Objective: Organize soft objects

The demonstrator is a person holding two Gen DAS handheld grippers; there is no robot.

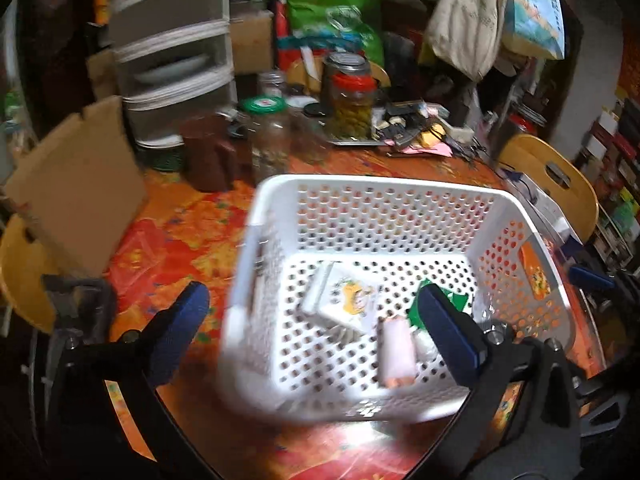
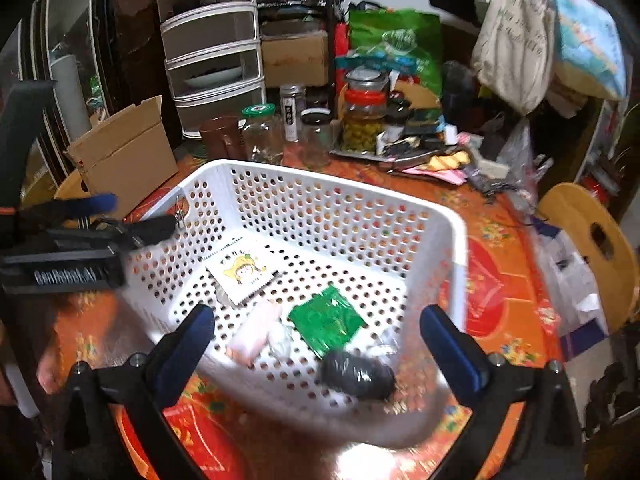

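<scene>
Basket (image 2: 456,240) on desk (image 2: 500,280), near edge. In basket: cartoon packet (image 2: 242,276) at left; foil packet (image 2: 326,320) right of it; roll (image 2: 254,332) between and nearer; dark bundle (image 2: 356,374) against near wall. Behind basket: jars (image 2: 362,120), drawer unit (image 2: 212,48). Left: cardboard box (image 2: 124,156).

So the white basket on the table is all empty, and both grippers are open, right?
Not quite. The white basket is not empty: the right wrist view shows a white cartoon packet, a green packet, a pink pack and a dark wrapped bundle in it. The rest holds: it sits on the table, and the left gripper and right gripper are open.
</scene>
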